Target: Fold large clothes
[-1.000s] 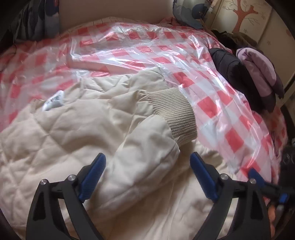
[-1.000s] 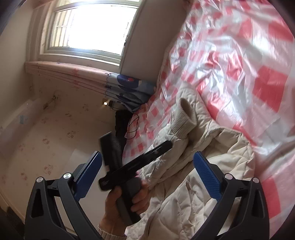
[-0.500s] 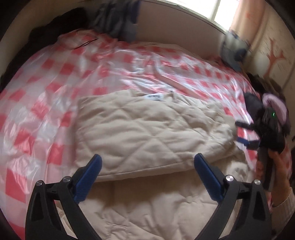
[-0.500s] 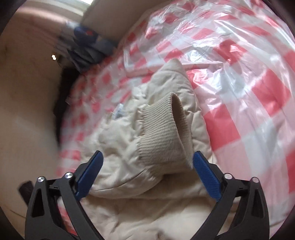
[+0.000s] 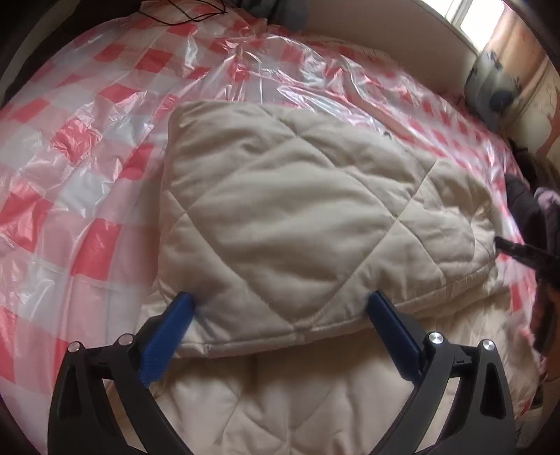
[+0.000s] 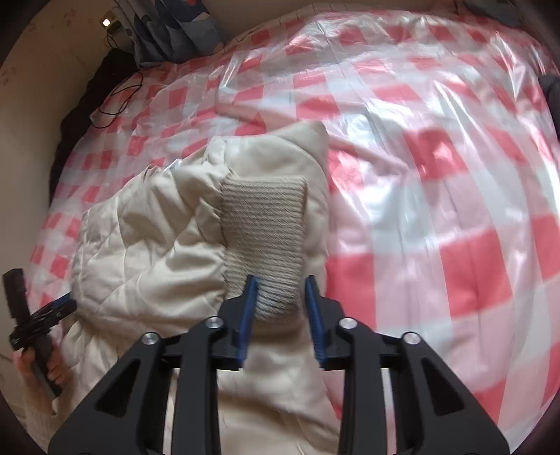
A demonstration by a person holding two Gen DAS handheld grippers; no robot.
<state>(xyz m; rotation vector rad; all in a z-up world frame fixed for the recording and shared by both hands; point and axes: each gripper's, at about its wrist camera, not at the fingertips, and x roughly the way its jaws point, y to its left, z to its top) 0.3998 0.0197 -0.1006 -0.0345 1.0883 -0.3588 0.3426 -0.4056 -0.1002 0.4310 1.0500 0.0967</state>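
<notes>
A cream quilted jacket [image 5: 287, 217] lies on a bed under a red-and-white checked plastic sheet [image 5: 70, 147]. In the left wrist view my left gripper [image 5: 280, 315] is open, its blue fingers at either side of the folded jacket panel's near edge, holding nothing. In the right wrist view the jacket [image 6: 147, 252] lies bunched, and my right gripper [image 6: 281, 297] is shut on the ribbed knit cuff [image 6: 266, 224] of its sleeve. The left gripper also shows at the left edge of that view [image 6: 38, 315].
Dark and purple clothes [image 5: 535, 210] are piled at the bed's right edge. A blue patterned bundle [image 6: 175, 31] and a black cable [image 6: 119, 94] lie at the bed's far left corner. The checked sheet [image 6: 437, 175] spreads to the right of the jacket.
My right gripper has closed on the sleeve cuff that was between its open fingers. My left gripper has moved in closer to the folded jacket panel's near edge, still open.
</notes>
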